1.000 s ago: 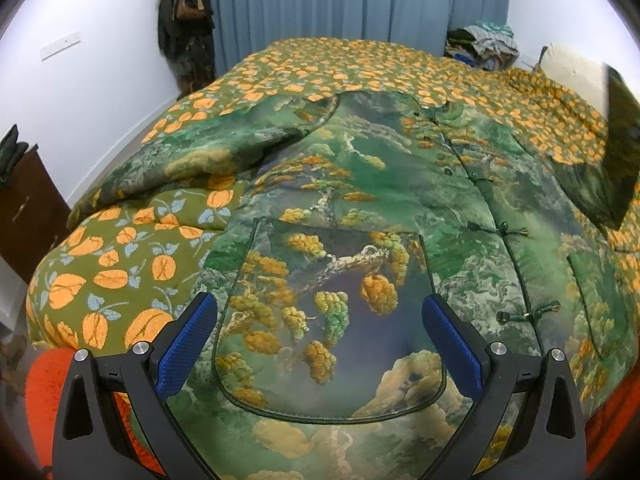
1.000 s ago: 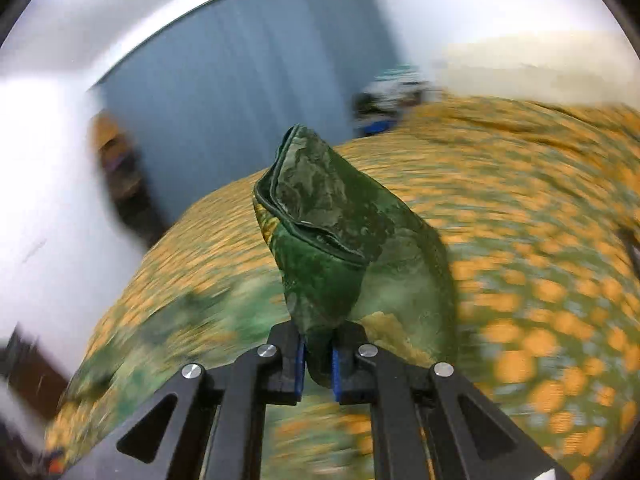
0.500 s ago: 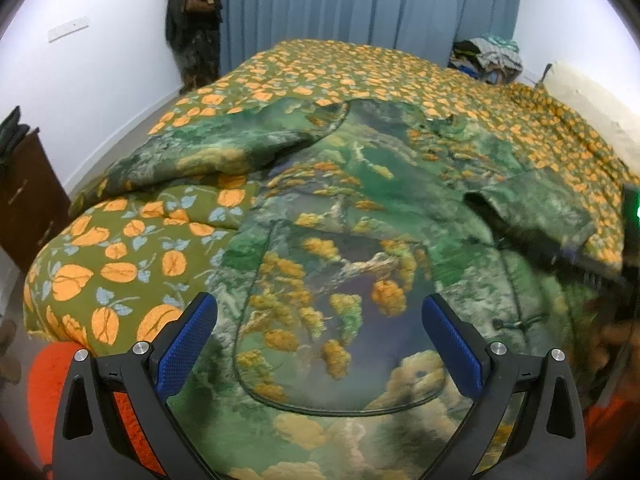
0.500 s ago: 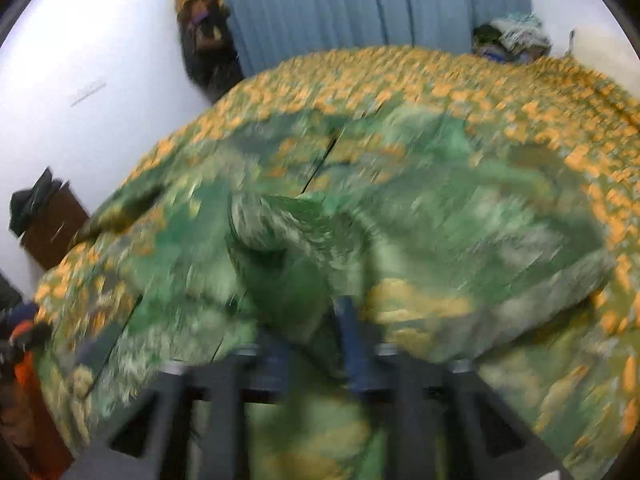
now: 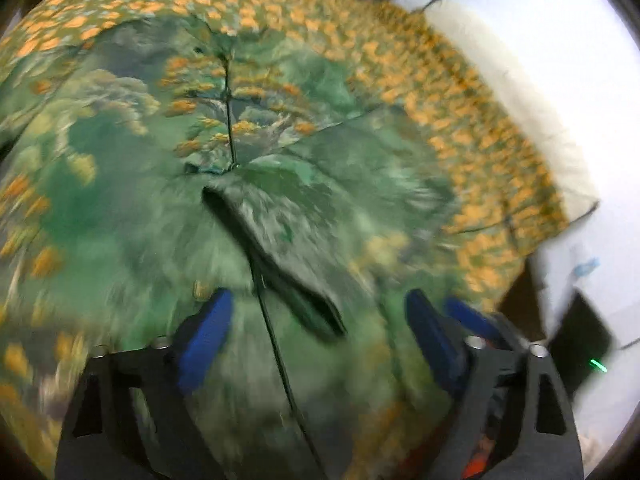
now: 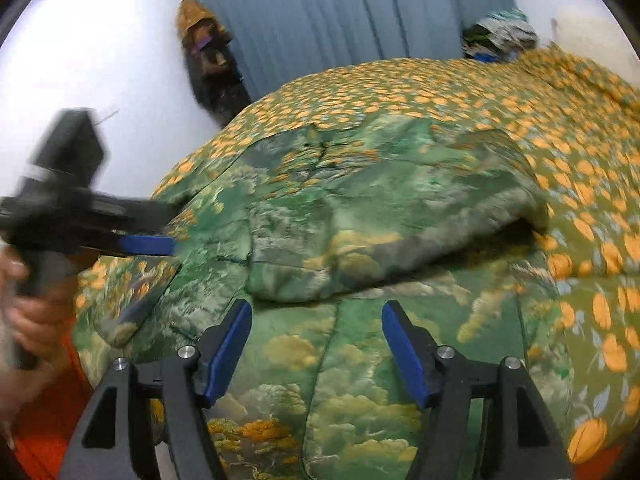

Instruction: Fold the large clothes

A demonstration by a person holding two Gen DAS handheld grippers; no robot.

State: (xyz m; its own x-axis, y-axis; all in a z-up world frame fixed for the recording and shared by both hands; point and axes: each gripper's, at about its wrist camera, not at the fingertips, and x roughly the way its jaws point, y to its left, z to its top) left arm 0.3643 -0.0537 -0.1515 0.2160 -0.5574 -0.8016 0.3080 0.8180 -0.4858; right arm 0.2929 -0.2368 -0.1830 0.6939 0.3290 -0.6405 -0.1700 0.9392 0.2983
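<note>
Right gripper: jaws apart and just been opening, nothing between the blue pads, poised low over the jacket's near hem. Left gripper: jaws apart though lately closing a little, nothing gripped; view badly blurred, so whether the pads brush the cloth I cannot tell. Beyond the right pads, one sleeve lies folded across the jacket front. Jacket spread flat on the orange-patterned bedspread. Far back: blue curtain, heap of clothes.
</note>
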